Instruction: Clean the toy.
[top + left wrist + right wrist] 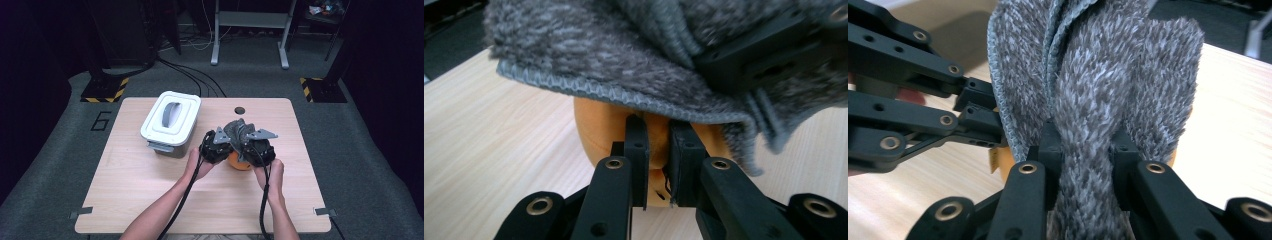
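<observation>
Cloth (239, 129), grey, fluffy, soft and light, drapes over an orange object (604, 130) near the tabletop (150, 185) centre; the right hand-held gripper (1083, 150) pinches a bunched fold, the left hand-held gripper (658, 165) clamps the orange object below the hem, probably the firmer hold.

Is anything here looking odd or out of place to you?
One thing: a grey fuzzy cloth is bunched and draped over an orange object, hiding most of it. The right gripper pinches a fold of the cloth; the left gripper is shut on the orange object's edge. The white lidded bin sits neatly closed. Nothing looks spilled or broken.
</observation>
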Motion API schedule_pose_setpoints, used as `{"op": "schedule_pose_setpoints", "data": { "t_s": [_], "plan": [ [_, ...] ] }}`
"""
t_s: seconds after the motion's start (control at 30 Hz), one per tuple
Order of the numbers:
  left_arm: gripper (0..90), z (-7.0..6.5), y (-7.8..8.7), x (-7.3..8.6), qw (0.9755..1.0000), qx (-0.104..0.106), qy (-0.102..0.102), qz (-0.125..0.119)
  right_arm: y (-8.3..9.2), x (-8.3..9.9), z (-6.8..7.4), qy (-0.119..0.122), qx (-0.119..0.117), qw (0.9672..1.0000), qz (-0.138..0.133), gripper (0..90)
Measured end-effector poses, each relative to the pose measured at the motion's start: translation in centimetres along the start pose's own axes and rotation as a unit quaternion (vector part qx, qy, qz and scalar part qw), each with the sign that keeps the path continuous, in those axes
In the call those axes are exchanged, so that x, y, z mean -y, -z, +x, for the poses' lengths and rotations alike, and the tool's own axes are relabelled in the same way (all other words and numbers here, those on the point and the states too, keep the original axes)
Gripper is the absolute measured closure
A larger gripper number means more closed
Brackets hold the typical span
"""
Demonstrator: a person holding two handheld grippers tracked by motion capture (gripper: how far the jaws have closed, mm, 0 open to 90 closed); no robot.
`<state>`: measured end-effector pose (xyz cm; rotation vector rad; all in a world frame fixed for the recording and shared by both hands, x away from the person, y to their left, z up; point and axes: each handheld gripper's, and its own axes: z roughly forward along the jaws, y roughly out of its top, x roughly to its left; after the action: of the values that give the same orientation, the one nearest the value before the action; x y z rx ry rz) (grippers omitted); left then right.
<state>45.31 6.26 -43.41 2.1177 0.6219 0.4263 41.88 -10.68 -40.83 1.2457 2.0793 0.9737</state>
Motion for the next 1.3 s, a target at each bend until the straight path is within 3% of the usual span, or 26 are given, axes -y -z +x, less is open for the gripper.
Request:
{"op": "schedule_pose_setpoints", "data": {
  "t_s": [0.2,0.57,0.83,0.93,1.07,1.3],
  "plan": [
    [81.2,-0.4,-0.5,0.0,1.0000,0.007,-0.004,-0.001,-0.5,0.6,-0.2,0.011,0.031,0.9995,0.003,75.4],
    [81.9,-0.8,-0.6,0.3,0.9997,0.016,-0.016,-0.001,-0.5,0.4,-2.2,0.003,0.056,0.9984,0.008,75.6],
    [81.8,-0.7,-0.4,0.7,0.9997,0.018,-0.016,-0.004,-1.6,0.6,-4.7,-0.029,0.094,0.9948,0.026,75.6],
    [81.7,-0.7,-0.4,0.7,0.9997,0.021,-0.015,-0.004,-2.0,0.9,-5.5,-0.039,0.093,0.9942,0.036,75.5],
    [81.5,-0.8,-0.4,0.6,0.9997,0.018,-0.016,-0.006,-0.8,1.0,-5.5,-0.042,0.086,0.9952,0.022,75.4],
    [81.1,-0.8,-0.5,0.4,0.9998,0.009,-0.017,-0.005,2.5,0.0,-2.3,-0.004,0.035,0.9992,-0.016,75.3]
  ]
}}
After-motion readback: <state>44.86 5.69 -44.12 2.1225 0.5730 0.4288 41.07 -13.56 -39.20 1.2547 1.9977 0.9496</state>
